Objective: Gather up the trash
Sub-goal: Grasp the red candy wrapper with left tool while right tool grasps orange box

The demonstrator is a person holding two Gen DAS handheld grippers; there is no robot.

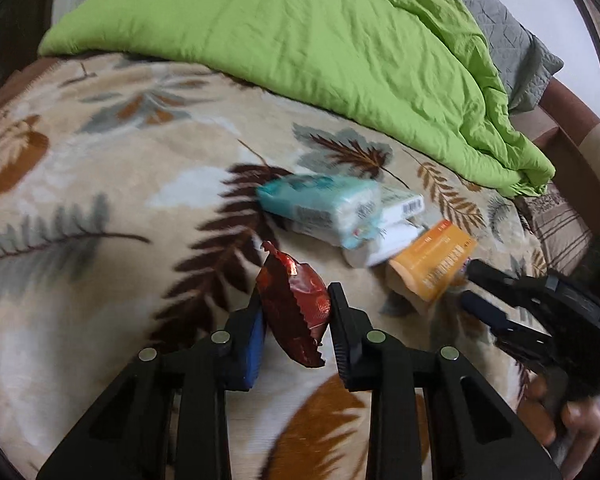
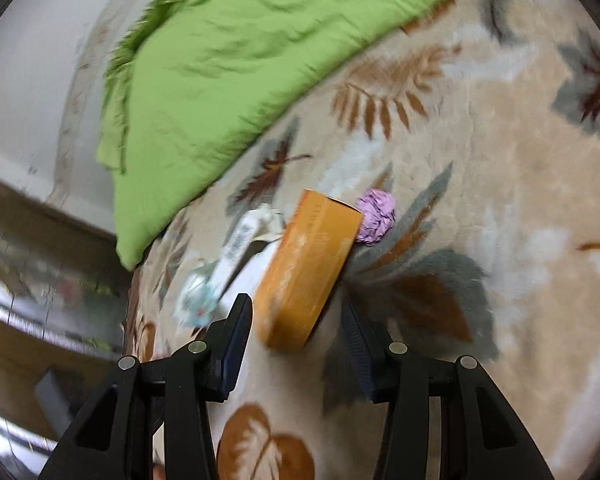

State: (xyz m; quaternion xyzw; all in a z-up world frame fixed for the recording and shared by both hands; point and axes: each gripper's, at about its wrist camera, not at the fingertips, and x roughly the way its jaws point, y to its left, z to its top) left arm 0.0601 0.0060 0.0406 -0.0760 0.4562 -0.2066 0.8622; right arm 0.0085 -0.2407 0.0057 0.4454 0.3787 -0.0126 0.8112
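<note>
left wrist view: the left tool (image 1: pixel 296 312) points down at a bed covered by a leaf-print blanket (image 1: pixel 100 184). a crumpled red wrapper (image 1: pixel 294 312) stands between its two fingers, the blue pad on one side against the foil and the black finger on the other at its serrated edge, so the tool looks closed on the wrapper. beyond it a teal tissue pack (image 1: pixel 320 204) lies on top of a white box (image 1: pixel 384 240), and just beside them is an orange box (image 1: pixel 432 264). the right tool (image 1: pixel 480 292) comes in from the right edge, blurred, its fingertips near the orange box; a hand (image 1: pixel 572 412) holds it from below. a green duvet (image 1: pixel 300 48) is bunched across the far side of the bed, with a grey quilt (image 1: pixel 512 32) behind it.

right wrist view: the right tool (image 2: pixel 296 320) is open, its fingers well apart, and the near end of the orange box (image 2: pixel 308 272) sits between them without either pad touching it. a purple paper ball (image 2: pixel 376 216) lies touching the far corner of the box. the white box (image 2: pixel 240 248) and the tissue pack (image 2: pixel 198 300) are to the left of it, blurred. the blanket (image 2: pixel 500 160) fills the right side and the duvet (image 2: pixel 228 60) the top.
</note>
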